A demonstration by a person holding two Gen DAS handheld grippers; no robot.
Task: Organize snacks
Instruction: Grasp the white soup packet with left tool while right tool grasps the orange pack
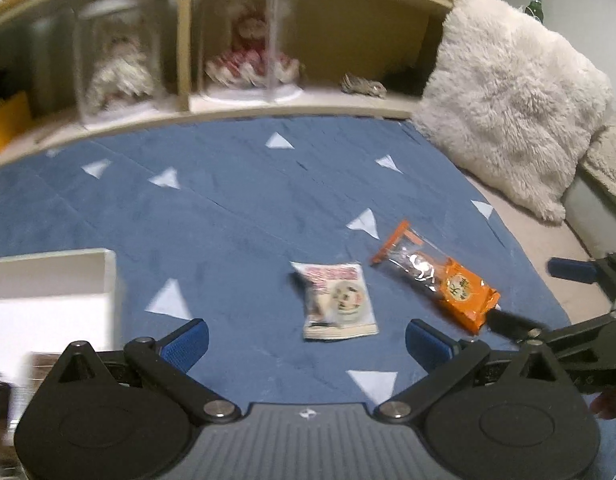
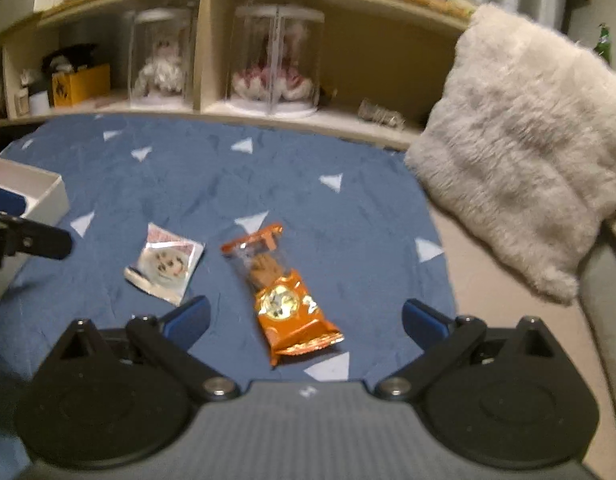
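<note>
Two snacks lie on a blue cloth with white triangles [image 1: 236, 208] [image 2: 212, 184]. A white square packet [image 1: 337, 300] [image 2: 166, 266] lies flat, just ahead of my left gripper [image 1: 308, 342], which is open and empty. An orange and clear wrapper [image 1: 439, 278] [image 2: 282, 290] lies to its right, between the spread fingers of my open right gripper [image 2: 306, 322]. A white box [image 1: 52, 296] [image 2: 32, 196] stands at the left. The right gripper's fingers [image 1: 571, 270] show at the right edge of the left wrist view.
A wooden shelf [image 1: 268, 104] [image 2: 292, 118] runs along the back, holding two dolls under clear domes [image 1: 250, 48] [image 2: 274, 60] and a yellow box [image 2: 82, 84]. A fluffy cream pillow [image 1: 511, 96] [image 2: 527, 136] leans at the right, with a green bottle [image 1: 535, 2] behind.
</note>
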